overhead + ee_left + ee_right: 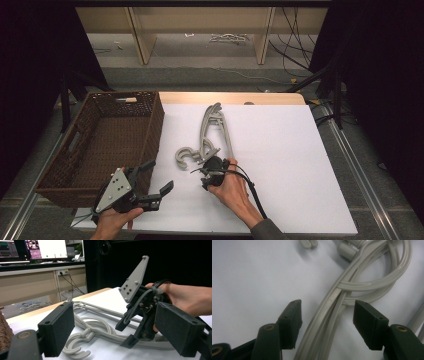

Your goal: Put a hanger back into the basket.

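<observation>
Grey plastic hangers (212,135), a small stack of them with hooks toward the near left, lie on the white table sheet (290,150) just right of the brown wicker basket (145,145), which stands at the left of the table. The basket's interior shows no hanger; nothing has been lifted or moved into it as far as can be seen. The right gripper (216,169) is down at the near end of the stack, and in the right gripper view its jaws stand apart on either side of the hangers' grey arms (329,322), pads not yet pressing on them. The left gripper (152,187) is held near the basket's near right corner, jaws apart and holding nothing. Judgement: the work appears to be at the grasping stage; closing on the hangers, lifting them and, probably, carrying them to the basket all remain to be done.
</observation>
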Tool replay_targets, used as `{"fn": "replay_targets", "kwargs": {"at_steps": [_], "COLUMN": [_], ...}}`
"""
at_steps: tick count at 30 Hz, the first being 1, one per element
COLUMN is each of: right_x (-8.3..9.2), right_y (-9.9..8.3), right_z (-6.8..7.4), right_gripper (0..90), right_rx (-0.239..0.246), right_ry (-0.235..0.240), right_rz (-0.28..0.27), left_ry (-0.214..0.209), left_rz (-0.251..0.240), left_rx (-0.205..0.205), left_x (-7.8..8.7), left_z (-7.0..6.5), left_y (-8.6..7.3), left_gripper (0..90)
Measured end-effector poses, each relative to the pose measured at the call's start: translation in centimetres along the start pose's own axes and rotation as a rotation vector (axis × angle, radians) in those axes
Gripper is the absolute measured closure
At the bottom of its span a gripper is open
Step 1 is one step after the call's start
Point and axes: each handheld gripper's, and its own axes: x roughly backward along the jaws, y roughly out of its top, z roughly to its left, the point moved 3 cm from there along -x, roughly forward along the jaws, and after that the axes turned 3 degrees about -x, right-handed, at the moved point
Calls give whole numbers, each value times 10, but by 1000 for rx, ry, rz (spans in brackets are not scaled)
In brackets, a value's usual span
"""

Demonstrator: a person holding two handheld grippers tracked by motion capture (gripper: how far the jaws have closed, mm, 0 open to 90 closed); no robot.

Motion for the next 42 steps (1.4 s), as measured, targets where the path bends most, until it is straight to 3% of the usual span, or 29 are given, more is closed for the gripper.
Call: {"fn": "replay_targets", "kwargs": {"at_steps": [6,12,13,19,23,25,32,38,42], "right_x": [-8,-5,-4,-2,4,7,25,40,44], "right_y": [2,3,4,6,8,8,13,8,1], "right_z": [-2,-4,-4,-5,-6,-9,-12,-27,-38], "right_gripper": [451,530,595,644,678,692,704,771,818], "right_rx": [-11,-35,-34,-52,-58,-94,-111,-135,-125], "right_ry": [-18,10,20,26,43,70,71,67,61], "right_rz": [29,37,23,26,26,21,11,22,45], "left_ry": [-5,-11,-9,-7,-6,-5,1,2,3], "left_rz": [1,-7,0,-2,-3,-7,-6,-2,-6], "left_rx": [-9,-4,-3,-4,-1,5,-1,-3,-3], "left_x": [0,-1,0,0,0,1,1,2,2], "left_z": [0,-1,-1,0,0,-1,1,0,1], "left_y": [0,0,0,1,1,1,1,1,2], "left_gripper": [162,163,164,164,164,165,166,166,166]}}
